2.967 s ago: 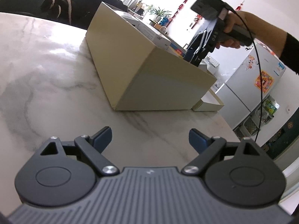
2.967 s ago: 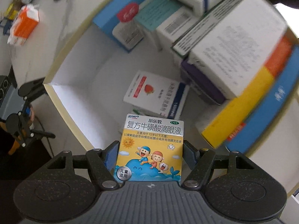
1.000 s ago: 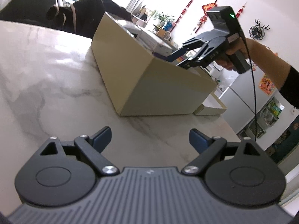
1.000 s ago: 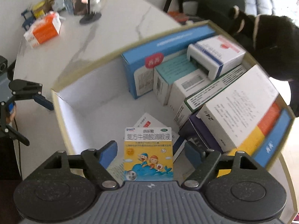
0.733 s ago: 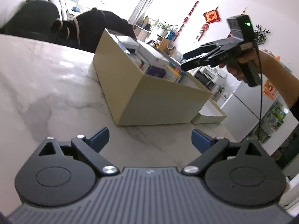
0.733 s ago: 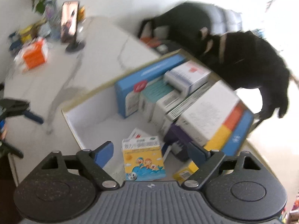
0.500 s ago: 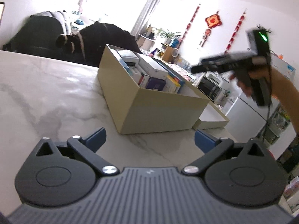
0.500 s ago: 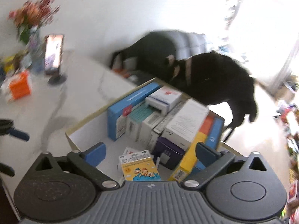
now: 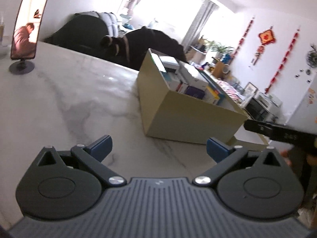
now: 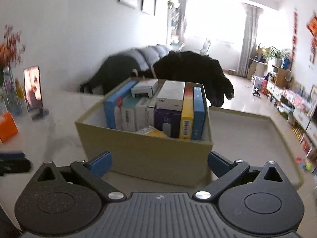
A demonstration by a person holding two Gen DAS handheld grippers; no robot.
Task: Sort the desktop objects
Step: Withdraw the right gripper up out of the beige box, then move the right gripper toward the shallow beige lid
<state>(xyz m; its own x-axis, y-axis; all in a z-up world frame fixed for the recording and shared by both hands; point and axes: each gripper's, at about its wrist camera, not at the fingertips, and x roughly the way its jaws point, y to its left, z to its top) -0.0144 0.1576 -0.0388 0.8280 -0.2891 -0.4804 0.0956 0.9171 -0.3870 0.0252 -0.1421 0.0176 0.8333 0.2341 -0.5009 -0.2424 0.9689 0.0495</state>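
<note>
A cream cardboard box [image 10: 146, 154] stands on the marble table, packed with upright medicine cartons [image 10: 172, 97]. A yellow eye-drop carton [image 10: 152, 131] lies inside against the near wall, partly hidden by the rim. My right gripper [image 10: 158, 163] is open and empty, just in front of the box's near wall and apart from it. My left gripper [image 9: 158, 147] is also open and empty above bare table, with the box [image 9: 188, 119] ahead and to the right. The right gripper's black body [image 9: 277, 131] shows at the right edge of the left wrist view.
A phone on a stand [image 9: 25, 29] stands at the far left of the table. An orange packet [image 10: 7, 128] and a vase of flowers [image 10: 8, 59] are at the left. The box's lid [image 9: 249, 144] lies beside the box. A dark sofa [image 10: 122, 67] is behind the table.
The right gripper opened and let go of the yellow carton, which stays in the box, then drew back out and levelled. The left gripper tilted up and swung left, bringing the phone into view.
</note>
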